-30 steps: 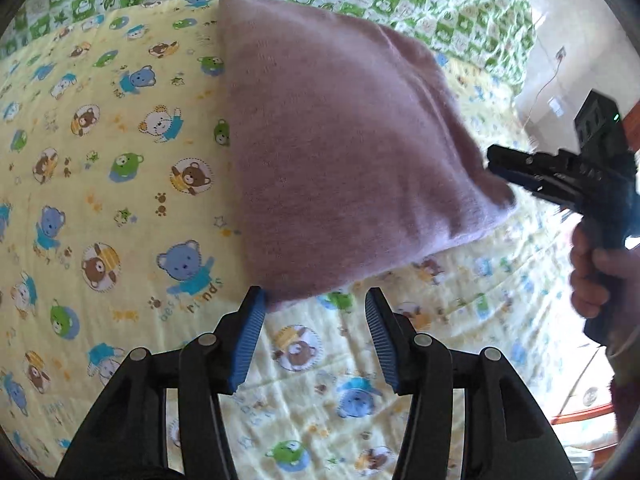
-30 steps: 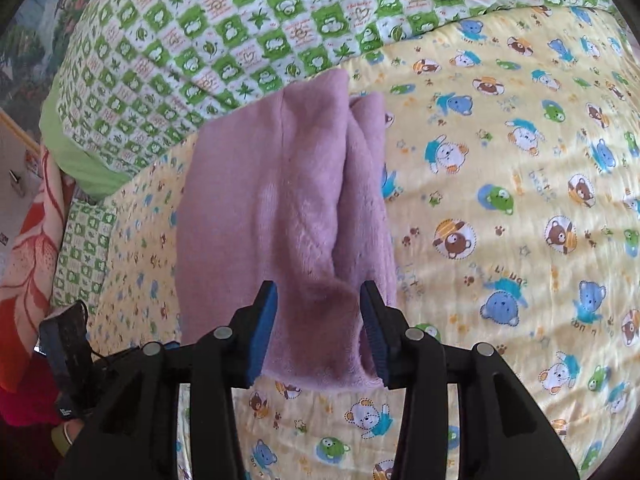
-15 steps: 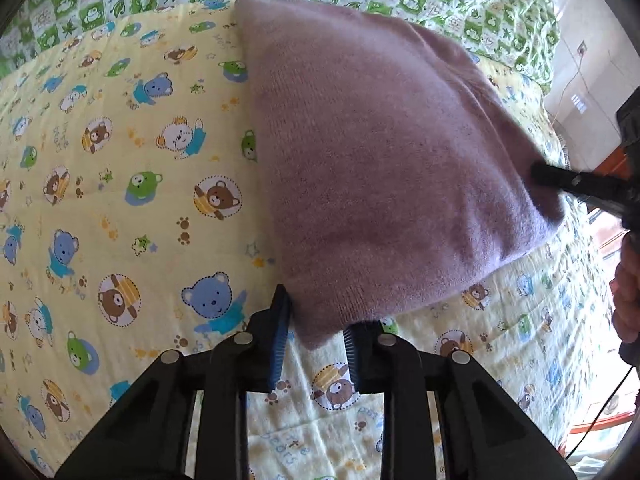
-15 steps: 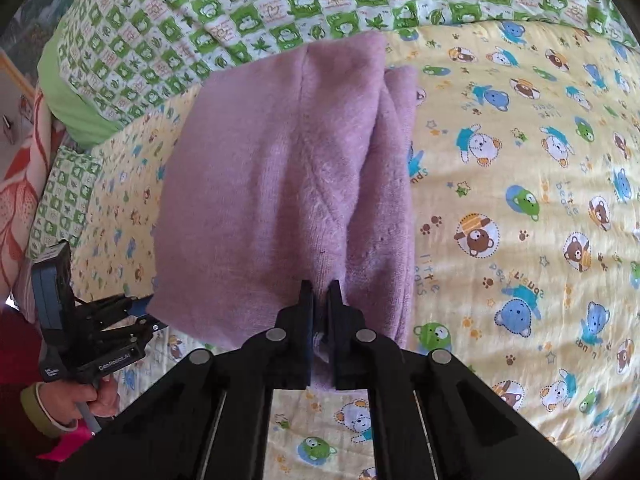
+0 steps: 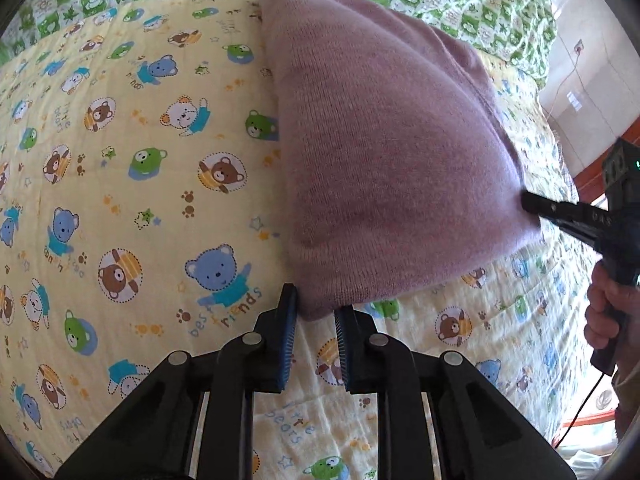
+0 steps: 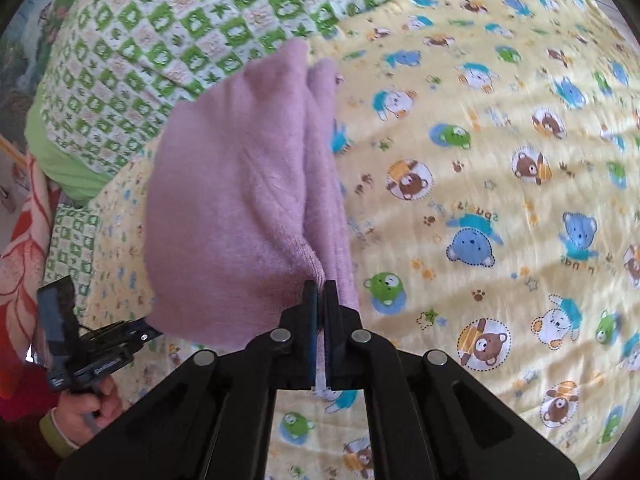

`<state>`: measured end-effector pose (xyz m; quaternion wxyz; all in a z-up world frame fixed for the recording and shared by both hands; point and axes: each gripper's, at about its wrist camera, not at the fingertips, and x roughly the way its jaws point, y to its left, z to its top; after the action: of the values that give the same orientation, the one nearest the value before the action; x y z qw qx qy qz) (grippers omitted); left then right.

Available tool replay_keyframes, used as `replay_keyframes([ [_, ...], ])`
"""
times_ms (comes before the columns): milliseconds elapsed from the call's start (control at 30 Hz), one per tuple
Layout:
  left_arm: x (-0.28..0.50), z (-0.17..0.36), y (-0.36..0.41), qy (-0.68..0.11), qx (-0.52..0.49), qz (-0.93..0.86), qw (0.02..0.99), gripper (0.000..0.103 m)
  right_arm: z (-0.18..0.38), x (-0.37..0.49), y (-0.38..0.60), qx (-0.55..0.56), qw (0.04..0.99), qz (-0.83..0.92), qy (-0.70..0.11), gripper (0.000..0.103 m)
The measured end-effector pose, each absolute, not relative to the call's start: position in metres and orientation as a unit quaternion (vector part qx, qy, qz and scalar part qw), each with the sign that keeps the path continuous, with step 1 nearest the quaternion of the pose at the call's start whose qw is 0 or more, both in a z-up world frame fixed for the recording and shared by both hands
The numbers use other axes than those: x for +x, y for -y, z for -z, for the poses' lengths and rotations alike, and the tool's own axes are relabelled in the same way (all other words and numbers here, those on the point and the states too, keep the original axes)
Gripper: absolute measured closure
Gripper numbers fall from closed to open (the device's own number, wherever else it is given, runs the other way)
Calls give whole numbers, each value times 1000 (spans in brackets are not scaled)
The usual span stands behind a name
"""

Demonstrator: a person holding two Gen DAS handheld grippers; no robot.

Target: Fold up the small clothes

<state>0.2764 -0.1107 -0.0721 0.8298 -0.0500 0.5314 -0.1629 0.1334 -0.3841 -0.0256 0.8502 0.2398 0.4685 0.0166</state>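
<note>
A mauve knit garment (image 5: 392, 160) lies partly folded on a yellow bear-print quilt (image 5: 120, 200); its near edge is lifted off the quilt. My left gripper (image 5: 316, 316) is shut on its near left corner, blue pads (image 5: 287, 336) either side of the cloth. My right gripper (image 6: 320, 296) is shut on the other near corner, where the garment (image 6: 232, 220) bunches into a ridge. Each gripper also shows in the other's view, the right (image 5: 532, 204) and the left (image 6: 148, 330).
A green-and-white checked cover (image 6: 180, 32) lies across the far end of the bed. A red patterned cloth (image 6: 24, 256) is at the left bed edge. A wall with a cable (image 5: 576, 80) lies beyond the right edge.
Both grippers closed from open onto the garment's near corners. Since then the near edge has risen off the quilt.
</note>
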Motion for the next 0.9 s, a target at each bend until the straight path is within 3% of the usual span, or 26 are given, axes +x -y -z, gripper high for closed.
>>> replay_keyframes([
  [200,263,73,104,-541,-63,170,821,86,23,136,386,245,843,-14,-479,99],
  [367,247,48,79,-524,-87,181,828,83,-2,137,381,213,862,-6,-460,81],
  [600,278,16,65,-495,-146,176,838,63,-35,171,376,224,885,-47,-406,81],
  [900,346,-3,89,-471,-140,166,855,61,-26,256,374,237,881,-65,-405,80],
])
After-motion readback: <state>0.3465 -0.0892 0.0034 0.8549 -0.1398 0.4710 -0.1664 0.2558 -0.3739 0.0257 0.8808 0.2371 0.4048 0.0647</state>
